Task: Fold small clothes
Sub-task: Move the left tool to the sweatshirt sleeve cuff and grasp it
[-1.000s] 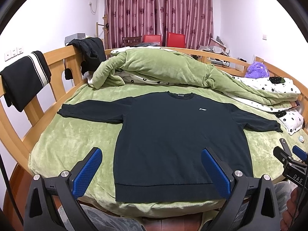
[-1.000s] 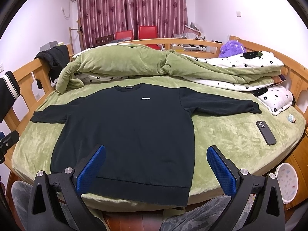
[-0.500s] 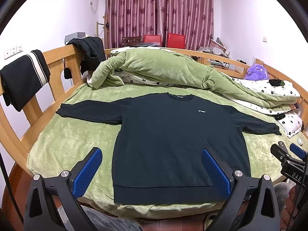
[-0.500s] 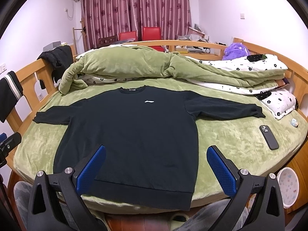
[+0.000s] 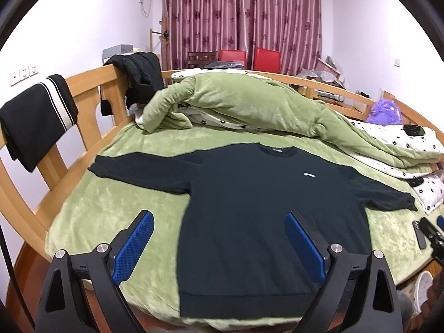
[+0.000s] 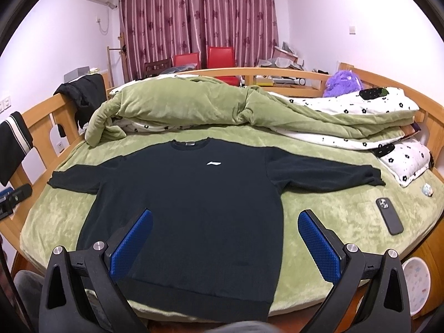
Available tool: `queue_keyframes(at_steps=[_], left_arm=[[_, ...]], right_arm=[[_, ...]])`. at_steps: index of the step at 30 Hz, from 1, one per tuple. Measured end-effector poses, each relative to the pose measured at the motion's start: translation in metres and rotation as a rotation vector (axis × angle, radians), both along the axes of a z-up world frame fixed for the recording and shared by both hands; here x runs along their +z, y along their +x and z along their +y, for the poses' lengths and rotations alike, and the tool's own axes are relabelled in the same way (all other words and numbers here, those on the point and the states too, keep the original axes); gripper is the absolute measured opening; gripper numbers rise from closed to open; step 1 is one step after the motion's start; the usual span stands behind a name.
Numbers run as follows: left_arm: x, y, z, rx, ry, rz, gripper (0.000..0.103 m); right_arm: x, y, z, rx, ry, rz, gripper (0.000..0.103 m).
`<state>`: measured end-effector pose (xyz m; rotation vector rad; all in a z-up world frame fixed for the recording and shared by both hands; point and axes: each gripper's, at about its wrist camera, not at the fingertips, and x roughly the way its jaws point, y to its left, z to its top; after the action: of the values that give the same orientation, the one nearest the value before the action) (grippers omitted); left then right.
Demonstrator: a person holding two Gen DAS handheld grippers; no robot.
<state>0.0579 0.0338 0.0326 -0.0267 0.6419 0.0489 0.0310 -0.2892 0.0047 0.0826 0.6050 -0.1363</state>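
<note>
Left gripper [image 5: 219, 242] and right gripper [image 6: 225, 240], blue-padded jaws spread wide, empty, above hem of dark long-sleeved sweatshirt [image 6: 191, 194]; spread flat, sleeves outstretched, on green plush bedspread [image 6: 327, 211]; black phone [image 6: 389, 219] nearby.

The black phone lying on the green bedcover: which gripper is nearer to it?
Right. The right gripper hovers open over the black sweatshirt's hem, the black phone just to its right. The left gripper is further left, the phone at its view's far-right edge.
</note>
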Motion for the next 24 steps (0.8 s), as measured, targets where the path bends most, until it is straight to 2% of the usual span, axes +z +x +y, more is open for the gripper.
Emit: queue_keyframes(at_steps=[4,8,16,21,24], left_arm=[[0.002,0.027,0.021,0.028,0.006,0.005,0.095],[-0.015,0.058,0.052,0.083,-0.031,0.031,0.095],[-0.094,0.117,0.131,0.221,-0.17,0.123,0.095],[-0.138,0.153,0.172,0.307,-0.176,0.181,0.094],[-0.157,0.176,0.193,0.345,-0.183,0.188,0.094]], right_arm=[[0.007,0.017,-0.016,-0.006,0.009,-0.011,0.103],[0.007,0.042,-0.032,-0.003,0.011,-0.004,0.103],[-0.013,0.102,-0.054,-0.012,0.038,0.005,0.103],[-0.035,0.15,-0.049,-0.012,0.034,0.045,0.102],[-0.053,0.172,-0.039,0.009,0.019,0.062,0.099]])
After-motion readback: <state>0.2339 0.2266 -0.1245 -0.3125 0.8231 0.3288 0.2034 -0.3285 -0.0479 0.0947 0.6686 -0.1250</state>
